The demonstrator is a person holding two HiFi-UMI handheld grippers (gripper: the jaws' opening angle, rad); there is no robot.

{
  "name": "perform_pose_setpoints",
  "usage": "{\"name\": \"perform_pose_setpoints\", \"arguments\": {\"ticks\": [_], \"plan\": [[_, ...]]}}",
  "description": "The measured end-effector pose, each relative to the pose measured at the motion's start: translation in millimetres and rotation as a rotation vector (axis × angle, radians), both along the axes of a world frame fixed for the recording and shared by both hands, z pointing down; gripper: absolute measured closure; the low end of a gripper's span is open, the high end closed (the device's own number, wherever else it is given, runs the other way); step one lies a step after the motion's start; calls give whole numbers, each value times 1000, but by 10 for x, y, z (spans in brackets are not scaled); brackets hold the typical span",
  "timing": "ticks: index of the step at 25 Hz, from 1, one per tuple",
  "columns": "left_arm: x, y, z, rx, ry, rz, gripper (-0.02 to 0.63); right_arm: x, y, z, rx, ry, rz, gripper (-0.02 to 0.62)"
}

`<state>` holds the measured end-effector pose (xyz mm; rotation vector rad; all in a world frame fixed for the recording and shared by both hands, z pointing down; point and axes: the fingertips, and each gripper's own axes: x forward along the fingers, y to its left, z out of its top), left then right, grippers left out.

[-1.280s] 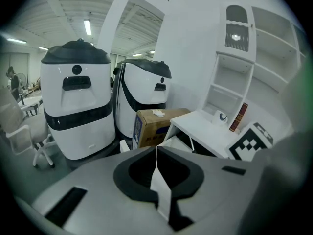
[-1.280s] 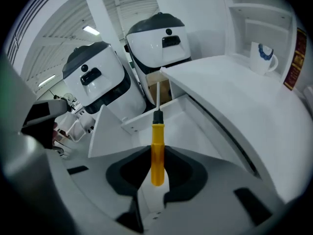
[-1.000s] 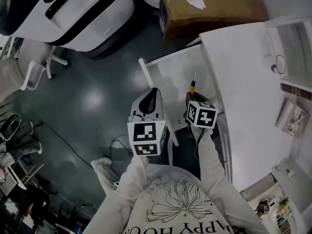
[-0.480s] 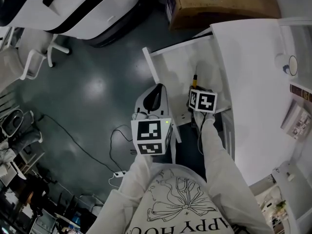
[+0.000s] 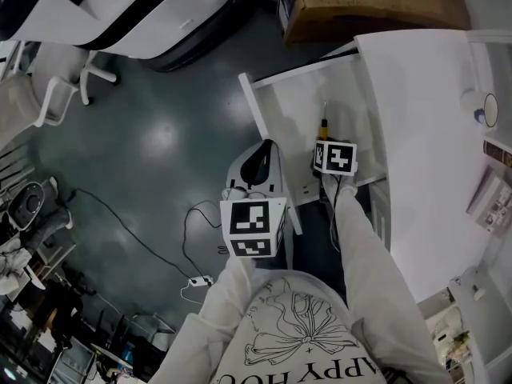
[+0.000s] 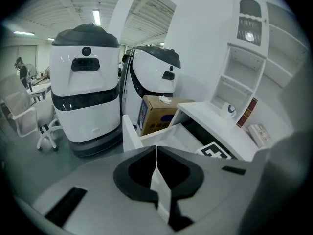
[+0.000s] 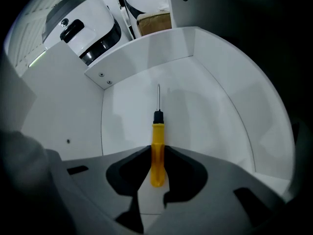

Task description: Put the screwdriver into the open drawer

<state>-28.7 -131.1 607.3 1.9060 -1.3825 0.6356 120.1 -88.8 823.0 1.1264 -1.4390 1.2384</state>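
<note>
The screwdriver (image 7: 157, 141) has a yellow handle and a thin metal shaft, and my right gripper (image 7: 156, 151) is shut on the handle. It points steeply down into the open white drawer (image 7: 195, 111), shaft toward the drawer's far wall. In the head view only the screwdriver (image 5: 324, 123) tip and the top of the handle show beyond the right gripper (image 5: 326, 141)'s marker cube, over the drawer (image 5: 288, 110) floor. My left gripper (image 5: 262, 154) hangs outside the drawer's front panel, above the floor. The left gripper (image 6: 156, 153) has its jaws together with nothing in them.
A white desk top (image 5: 424, 134) runs along the drawer's right side, with shelves and books (image 5: 490, 190) beyond. A cardboard box (image 5: 368, 6) stands behind the drawer. Two large white machines (image 6: 85, 82) and a chair (image 5: 56, 94) stand to the left; a cable (image 5: 144, 238) lies on the floor.
My right gripper has sunk lower into the drawer with the screwdriver still in it. The left gripper has hardly shifted.
</note>
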Motion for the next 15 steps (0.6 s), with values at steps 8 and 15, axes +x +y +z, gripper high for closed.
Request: {"name": "perform_pose_setpoints", "arguments": {"ticks": [8, 15], "plan": [[-51, 3, -32, 16, -1, -11, 600, -10, -77, -78, 59, 2, -8, 500], [-70, -72, -322, 68, 8, -35, 600, -116, -277, -760, 206, -79, 8, 460]]}}
